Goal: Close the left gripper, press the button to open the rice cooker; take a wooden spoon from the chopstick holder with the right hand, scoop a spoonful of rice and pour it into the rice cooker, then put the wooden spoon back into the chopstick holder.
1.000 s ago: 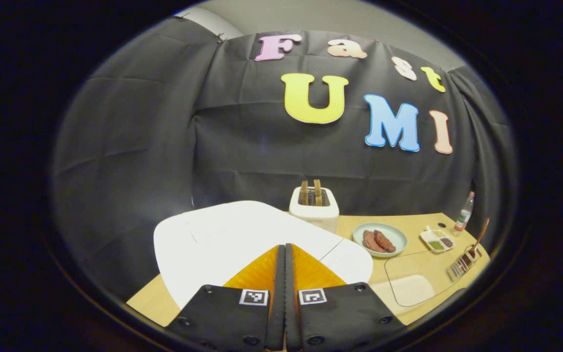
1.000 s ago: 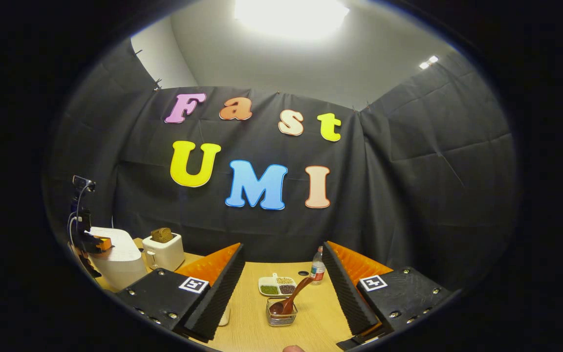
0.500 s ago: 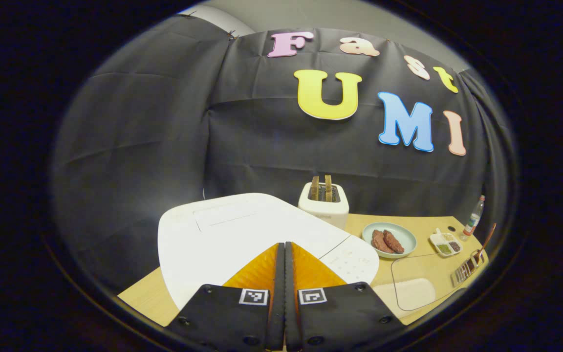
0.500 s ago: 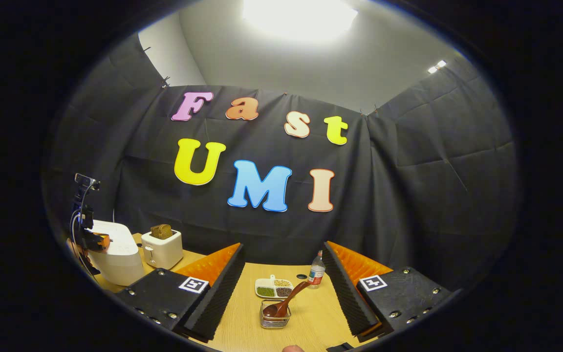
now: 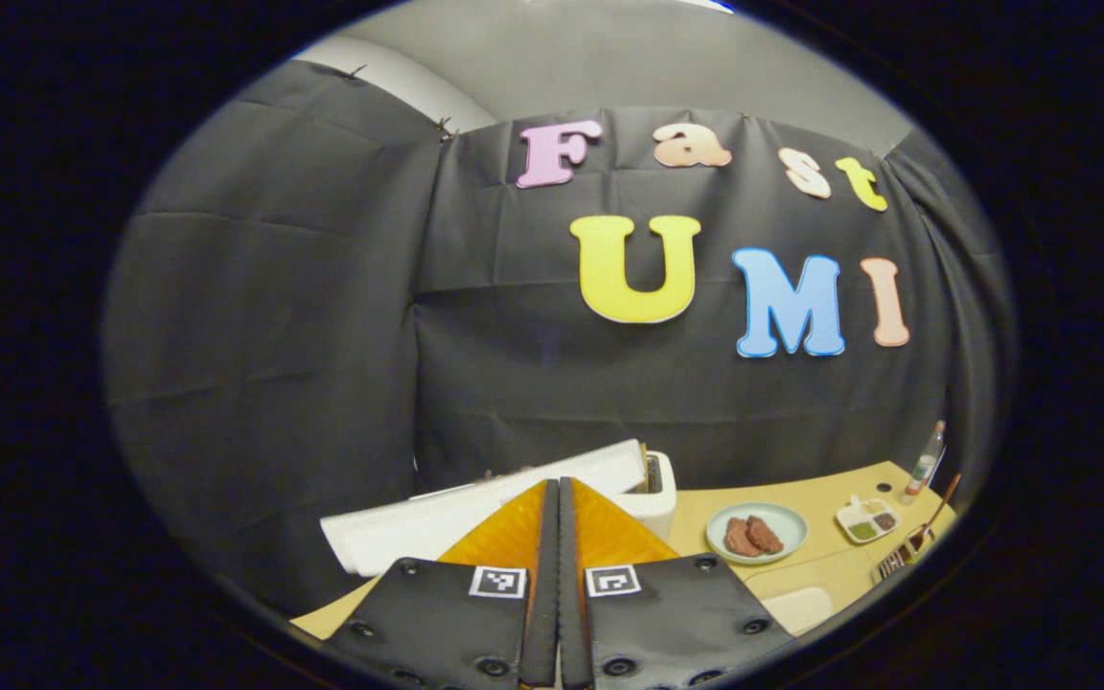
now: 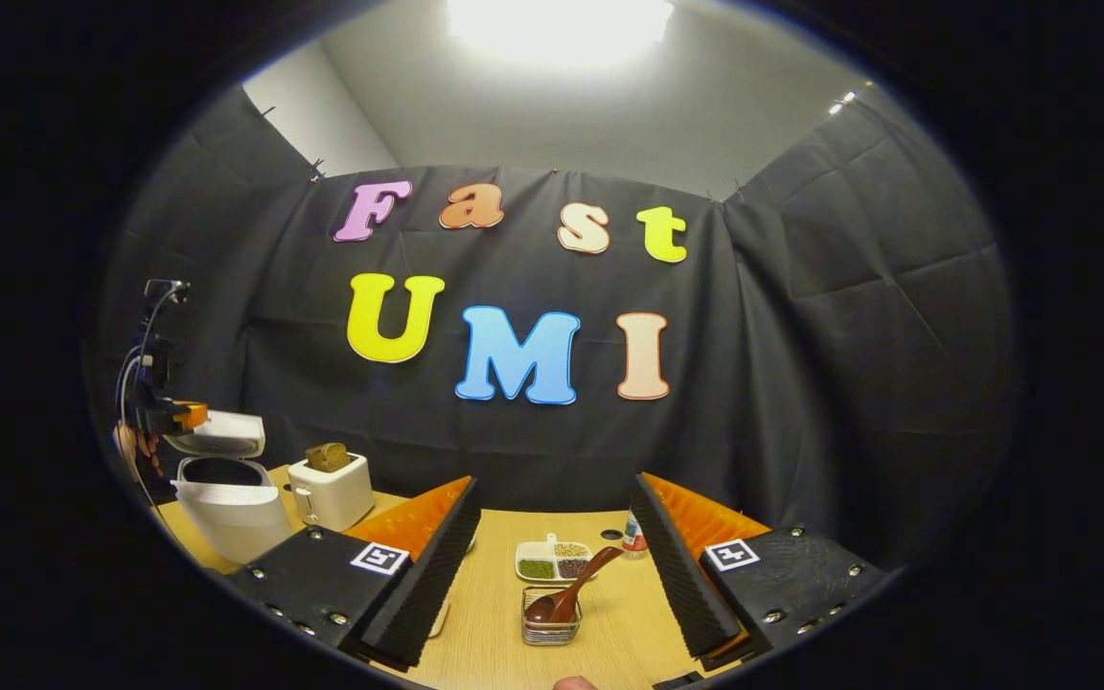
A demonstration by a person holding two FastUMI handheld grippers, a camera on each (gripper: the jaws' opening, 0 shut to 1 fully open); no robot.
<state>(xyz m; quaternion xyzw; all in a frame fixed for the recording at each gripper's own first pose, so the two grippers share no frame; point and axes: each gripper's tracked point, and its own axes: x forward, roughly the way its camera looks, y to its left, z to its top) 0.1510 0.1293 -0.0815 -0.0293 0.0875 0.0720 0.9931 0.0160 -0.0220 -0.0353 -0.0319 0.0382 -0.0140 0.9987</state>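
Beyond my clenched, empty left gripper, the white rice cooker's lid has just sprung up, so the button press worked. My spread right gripper faces the brown wooden spoon in the wire chopstick holder.

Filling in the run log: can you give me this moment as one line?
rice cooker: lid up | left gripper: shut, at lid | right gripper: open, facing wooden spoon | spoon: in chopstick holder

Glossy white rice cooker, wooden spoon
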